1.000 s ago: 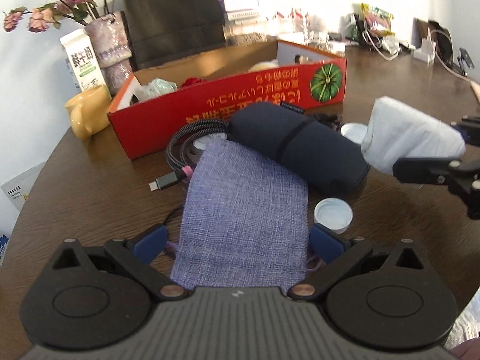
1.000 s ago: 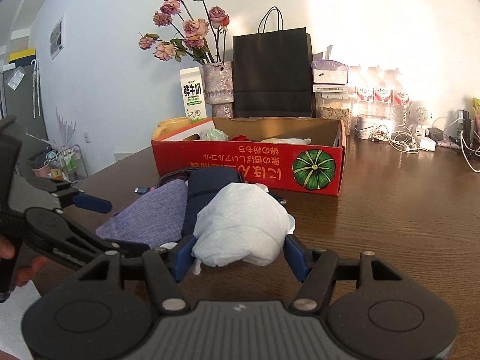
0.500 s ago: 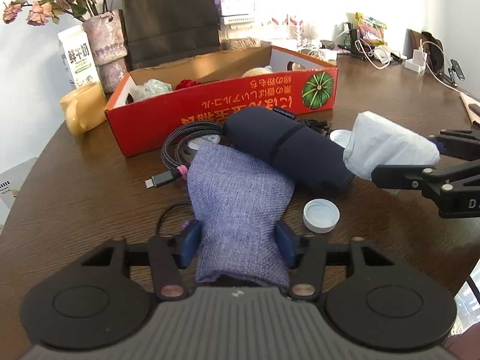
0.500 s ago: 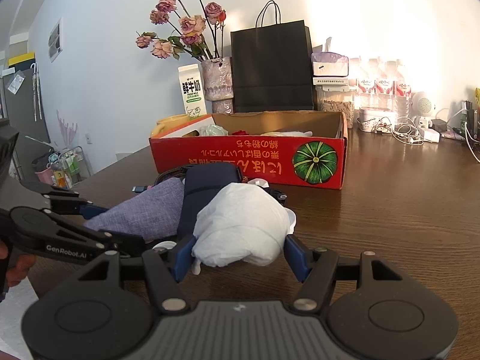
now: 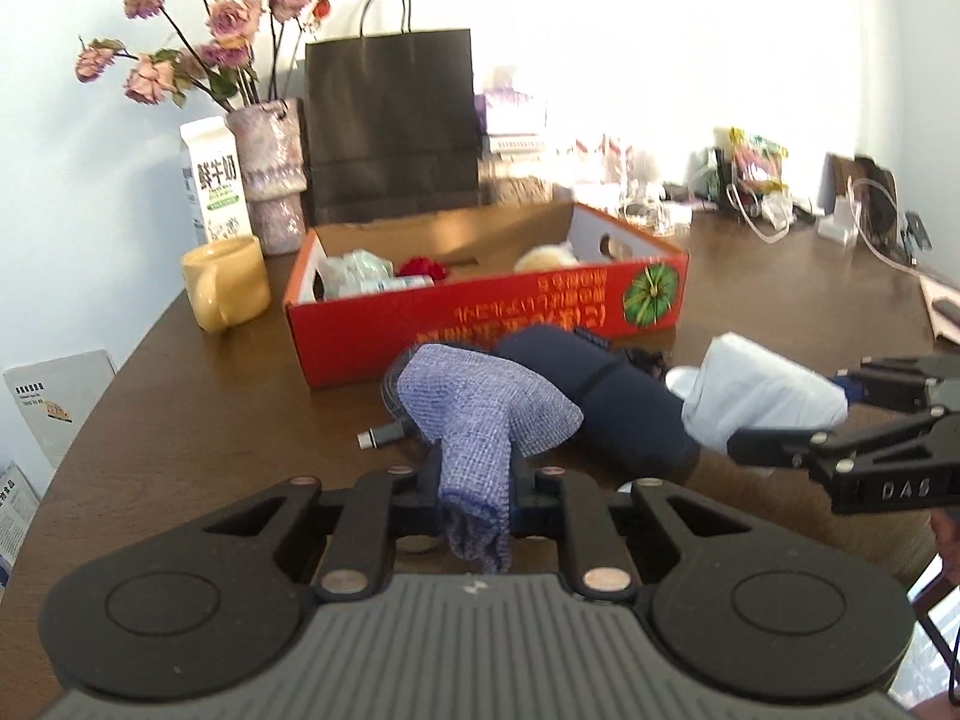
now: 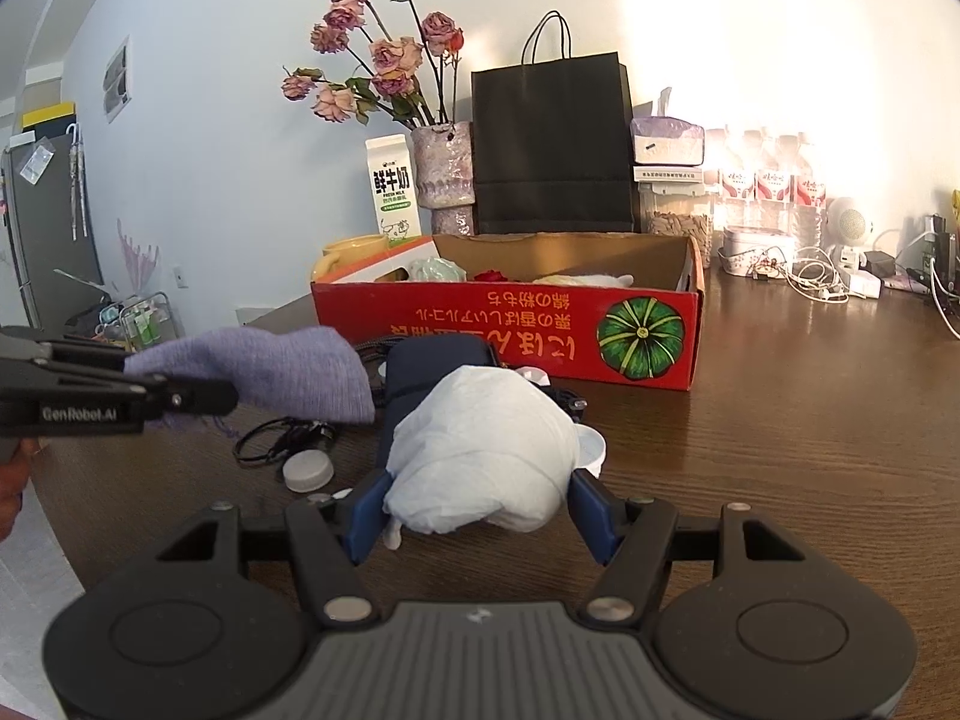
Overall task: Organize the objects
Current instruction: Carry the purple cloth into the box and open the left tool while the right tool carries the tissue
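my left gripper now pinched tight on purple cloth pouch, lifted off table since a second ago (was lying flat). right gripper clamps white tissue wad, unchanged. navy roll, white cap and black cable between me and red box.

Purple woven pouch bunched, lifted off table; white crumpled bag raised beside it.
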The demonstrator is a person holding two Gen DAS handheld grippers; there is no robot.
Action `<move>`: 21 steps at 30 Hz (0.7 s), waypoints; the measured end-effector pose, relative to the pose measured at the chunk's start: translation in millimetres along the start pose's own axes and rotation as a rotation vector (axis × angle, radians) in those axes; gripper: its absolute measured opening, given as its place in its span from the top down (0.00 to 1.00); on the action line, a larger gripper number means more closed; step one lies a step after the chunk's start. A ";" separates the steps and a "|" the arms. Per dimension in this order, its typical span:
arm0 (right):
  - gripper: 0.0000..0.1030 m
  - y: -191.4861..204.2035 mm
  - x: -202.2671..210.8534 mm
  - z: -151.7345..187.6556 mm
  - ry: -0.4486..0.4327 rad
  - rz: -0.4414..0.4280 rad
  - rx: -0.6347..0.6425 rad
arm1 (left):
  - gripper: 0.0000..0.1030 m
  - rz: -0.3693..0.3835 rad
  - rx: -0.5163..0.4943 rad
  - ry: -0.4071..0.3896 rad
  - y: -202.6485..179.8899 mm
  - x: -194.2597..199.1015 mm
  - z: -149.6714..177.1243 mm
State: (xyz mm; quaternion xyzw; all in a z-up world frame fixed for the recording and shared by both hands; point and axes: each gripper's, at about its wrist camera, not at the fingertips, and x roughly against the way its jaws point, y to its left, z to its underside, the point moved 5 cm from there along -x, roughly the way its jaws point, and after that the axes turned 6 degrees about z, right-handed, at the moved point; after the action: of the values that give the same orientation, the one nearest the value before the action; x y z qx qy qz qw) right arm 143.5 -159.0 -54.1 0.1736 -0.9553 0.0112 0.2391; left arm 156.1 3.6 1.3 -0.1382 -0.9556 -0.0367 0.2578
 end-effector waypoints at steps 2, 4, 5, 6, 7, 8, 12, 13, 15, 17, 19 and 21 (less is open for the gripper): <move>0.38 3.0 -0.3 -3.7 -0.008 -0.002 0.009 | 0.84 -0.001 0.006 -0.026 1.4 1.8 -5.8; 0.38 5.6 -1.5 -10.0 -0.019 -0.003 0.019 | 0.84 -0.001 0.019 -0.054 2.6 2.1 -13.1; 0.38 6.6 -2.5 -13.7 -0.027 -0.002 0.021 | 0.84 -0.002 0.025 -0.068 3.2 1.8 -17.1; 0.38 7.3 -3.8 -17.8 -0.035 -0.002 0.025 | 0.84 -0.003 0.032 -0.082 4.1 1.2 -21.4; 0.38 7.8 -5.6 -22.4 -0.044 0.000 0.029 | 0.84 -0.003 0.038 -0.096 5.3 -0.2 -26.1; 0.38 8.3 -7.3 -27.3 -0.053 0.002 0.034 | 0.84 -0.002 0.043 -0.110 5.5 -1.3 -30.9; 0.38 9.5 -18.5 -50.0 -0.090 0.011 0.048 | 0.84 -0.002 0.067 -0.165 8.9 -9.5 -51.6; 0.38 9.6 -22.2 -56.4 -0.097 0.014 0.050 | 0.84 -0.003 0.074 -0.174 10.6 -13.0 -57.0; 0.38 9.3 -30.5 -68.7 -0.111 0.024 0.057 | 0.84 -0.004 0.086 -0.191 14.1 -20.8 -67.7; 0.38 8.0 -39.6 -81.3 -0.124 0.032 0.062 | 0.84 0.001 0.101 -0.205 17.2 -30.1 -78.3; 0.38 7.1 -49.9 -94.7 -0.135 0.043 0.067 | 0.84 0.002 0.109 -0.215 20.5 -40.7 -88.8; 0.38 5.7 -61.2 -108.2 -0.146 0.056 0.077 | 0.84 0.004 0.116 -0.217 23.2 -52.1 -98.2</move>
State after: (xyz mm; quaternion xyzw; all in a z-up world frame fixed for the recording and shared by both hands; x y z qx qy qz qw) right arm 241.0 -122.3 13.9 0.1562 -0.9735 0.0419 0.1618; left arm 253.3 -0.8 60.0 -0.1283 -0.9781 0.0345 0.1604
